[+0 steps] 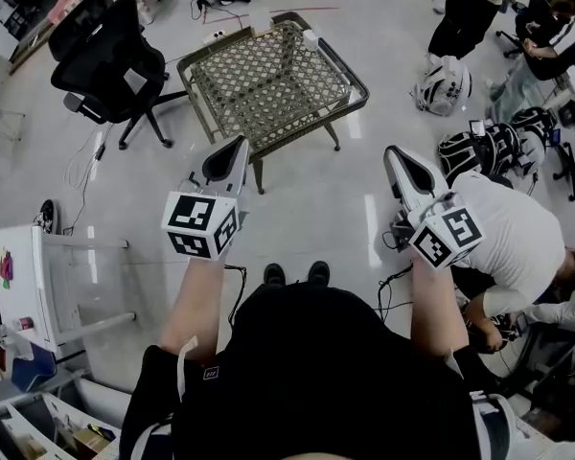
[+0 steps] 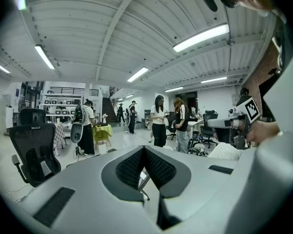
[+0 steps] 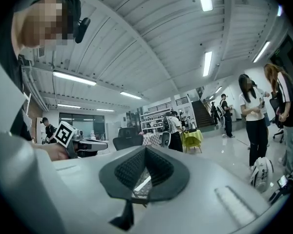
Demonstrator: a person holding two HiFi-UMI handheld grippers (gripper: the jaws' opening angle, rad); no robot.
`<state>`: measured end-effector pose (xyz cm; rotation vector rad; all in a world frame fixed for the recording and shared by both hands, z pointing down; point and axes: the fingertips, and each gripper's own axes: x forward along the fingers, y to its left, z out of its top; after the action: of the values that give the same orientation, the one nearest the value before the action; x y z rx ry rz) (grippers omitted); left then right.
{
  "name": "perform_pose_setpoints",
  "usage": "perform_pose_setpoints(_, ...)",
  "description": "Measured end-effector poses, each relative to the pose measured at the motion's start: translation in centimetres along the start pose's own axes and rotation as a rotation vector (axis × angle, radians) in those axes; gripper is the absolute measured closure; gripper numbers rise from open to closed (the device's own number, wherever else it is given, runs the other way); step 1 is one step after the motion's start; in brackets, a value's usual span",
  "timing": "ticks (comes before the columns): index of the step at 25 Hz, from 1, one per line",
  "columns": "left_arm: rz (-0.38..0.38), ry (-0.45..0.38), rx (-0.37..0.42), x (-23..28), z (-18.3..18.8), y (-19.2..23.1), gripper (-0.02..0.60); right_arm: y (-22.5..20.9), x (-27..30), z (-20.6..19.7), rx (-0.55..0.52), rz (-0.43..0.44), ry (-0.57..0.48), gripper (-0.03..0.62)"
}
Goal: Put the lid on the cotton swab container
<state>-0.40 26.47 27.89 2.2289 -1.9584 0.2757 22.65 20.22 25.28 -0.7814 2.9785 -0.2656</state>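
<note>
No cotton swab container and no lid in any view, so nothing to report of shape, colour or place. Left gripper [image 1: 240, 146] and right gripper [image 1: 393, 153] held up side by side above the floor [image 1: 345, 209], short of the near edge of the wicker table [image 1: 268, 89]. Each claw pressed together at the tips, with nothing between.

Probably a matter of finding the lid first. Best done by lowering both tools toward the work, opening one claw wide before reaching, then taking the lid by its rim, level and square to the container's mouth.

Small white item [image 1: 310, 38] at the table's far corner, too small to identify.
</note>
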Motion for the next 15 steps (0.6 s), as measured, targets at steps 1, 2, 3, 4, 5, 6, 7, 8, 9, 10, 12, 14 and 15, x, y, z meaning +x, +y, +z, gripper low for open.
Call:
perform_pose_setpoints(1, 0.003, 0.003, 0.007, 0.2, 0.1, -0.5, 0.575, -0.3, -0.3, 0.1, -0.001, 0.007, -0.003, 0.584)
perform_pose_setpoints(2, 0.007, 0.006, 0.013, 0.3, 0.1, -1.0, 0.575, -0.6, -0.6, 0.2, -0.005, 0.014, -0.005, 0.584)
perform_pose_setpoints(3, 0.01, 0.008, 0.016, 0.4, 0.2, -1.4, 0.575, -0.8, -0.9, 0.3, -0.01, 0.02, -0.007, 0.583)
perform_pose_setpoints(4, 0.012, 0.008, 0.017, 0.5, 0.2, -1.8, 0.575, -1.1, -1.2, 0.3, -0.011, 0.023, -0.007, 0.583)
perform_pose_setpoints(5, 0.013, 0.008, 0.017, 0.6, 0.3, -2.2, 0.575, -1.4, -1.4, 0.3, -0.006, 0.024, -0.006, 0.583)
perform_pose_setpoints(6, 0.012, 0.008, 0.017, 0.8, 0.4, -2.5, 0.575, -1.7, -1.5, 0.3, 0.004, 0.024, -0.006, 0.583)
perform_pose_setpoints(7, 0.011, 0.008, 0.019, 0.9, 0.5, -2.7, 0.575, -2.0, -1.6, 0.2, 0.014, 0.023, -0.006, 0.583)
perform_pose_setpoints(8, 0.009, 0.009, 0.023, 1.1, 0.6, -2.9, 0.575, -2.2, -1.6, 0.2, 0.024, 0.023, -0.006, 0.583)
perform_pose_setpoints(9, 0.008, 0.011, 0.026, 1.3, 0.6, -3.0, 0.575, -2.3, -1.6, 0.1, 0.029, 0.024, -0.004, 0.583)
perform_pose_setpoints(10, 0.006, 0.012, 0.027, 1.6, 0.6, -3.1, 0.575, -2.4, -1.5, 0.1, 0.033, 0.026, -0.001, 0.583)
perform_pose_setpoints(12, 0.002, 0.013, 0.022, 2.2, 0.5, -3.1, 0.575, -2.9, -1.3, -0.1, 0.04, 0.024, 0.004, 0.583)
perform_pose_setpoints(14, -0.007, 0.012, 0.012, 3.1, 0.4, -3.0, 0.575, -3.5, -1.0, -0.2, 0.049, 0.017, 0.008, 0.583)
perform_pose_setpoints(15, -0.013, 0.011, 0.008, 3.6, 0.3, -2.9, 0.575, -3.7, -0.8, -0.3, 0.051, 0.013, 0.01, 0.583)
